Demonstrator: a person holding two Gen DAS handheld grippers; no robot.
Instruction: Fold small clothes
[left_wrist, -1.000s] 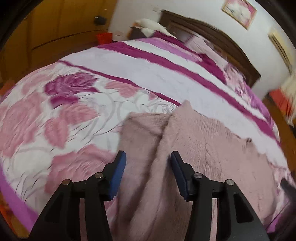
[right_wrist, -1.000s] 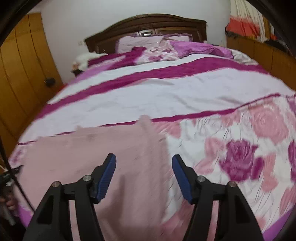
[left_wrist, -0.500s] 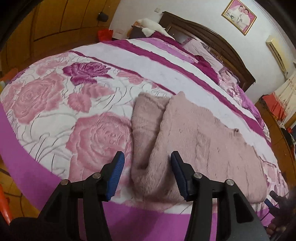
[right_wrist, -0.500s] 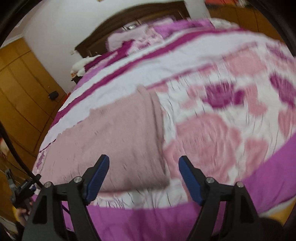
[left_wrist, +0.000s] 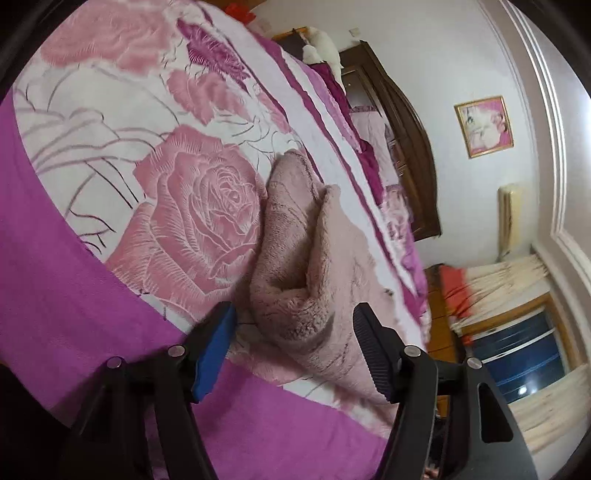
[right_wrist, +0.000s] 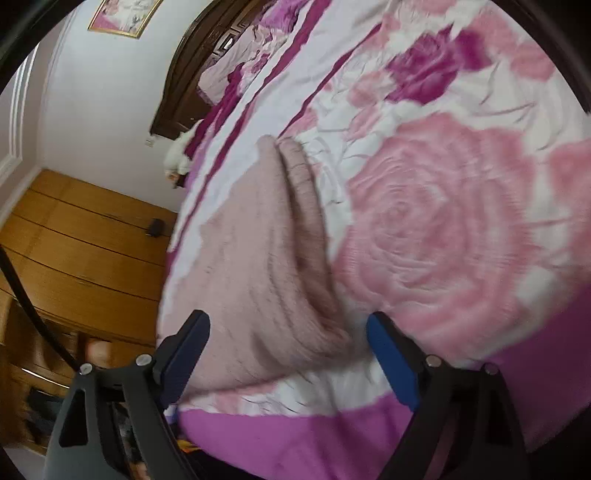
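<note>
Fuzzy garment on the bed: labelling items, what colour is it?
Dusty pink fuzzy knit garment, plain with no pattern; it shows best in the left wrist view.

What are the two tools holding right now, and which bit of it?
Nothing. The left tool and right tool are both open, each lined up with a near corner of the fuzzy pink garment lying on the bed.

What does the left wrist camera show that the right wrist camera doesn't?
Only the left wrist view shows the window, the curtains and the left tool, open at the garment's near left corner. Only the right wrist view shows the wooden wardrobe and the right tool, open at the opposite corner. Both show the folded pink fleece garment on the rose-print bedspread, the dark headboard and the framed picture.
</note>
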